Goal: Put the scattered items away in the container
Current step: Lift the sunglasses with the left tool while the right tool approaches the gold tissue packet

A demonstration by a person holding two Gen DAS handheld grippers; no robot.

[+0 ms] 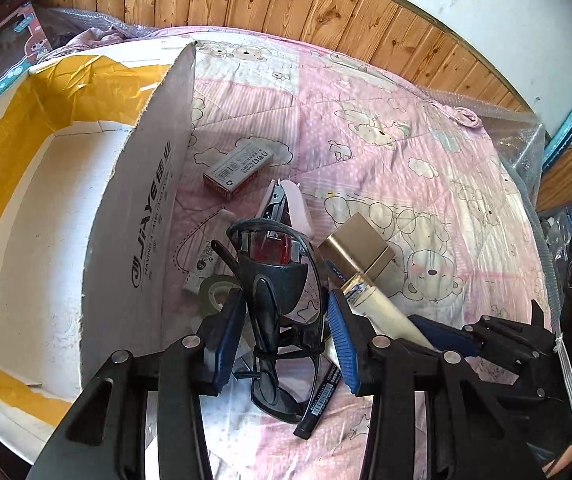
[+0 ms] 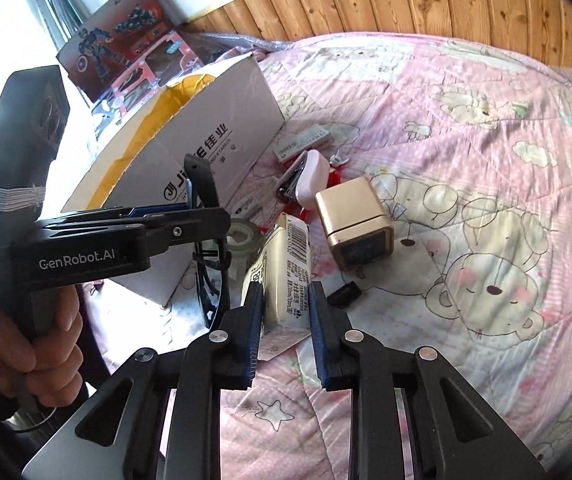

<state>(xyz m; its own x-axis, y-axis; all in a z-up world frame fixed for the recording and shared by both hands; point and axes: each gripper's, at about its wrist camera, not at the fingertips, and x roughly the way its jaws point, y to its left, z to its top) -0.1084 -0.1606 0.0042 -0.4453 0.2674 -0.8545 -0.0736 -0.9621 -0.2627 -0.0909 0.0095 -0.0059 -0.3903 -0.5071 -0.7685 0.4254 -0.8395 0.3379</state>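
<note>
Gripping the sunglasses (image 1: pixel 282 316) at lower centre, the left gripper (image 1: pixel 286 320) has its jaws clamped on the frame, beside the box (image 1: pixel 138 216) at left. The right gripper (image 2: pixel 286 320) is closed on the cream tube (image 2: pixel 286 272). One temple arm sticks up and might catch the box wall if lifted carelessly. Only the right view shows the person's hand (image 2: pixel 42 344); only the left view shows the marker (image 1: pixel 321 396) under the glasses.

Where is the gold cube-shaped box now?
The gold box lies on the pink quilt, in the middle of the right wrist view, just right of the cream tube and below the pink stapler.
</note>
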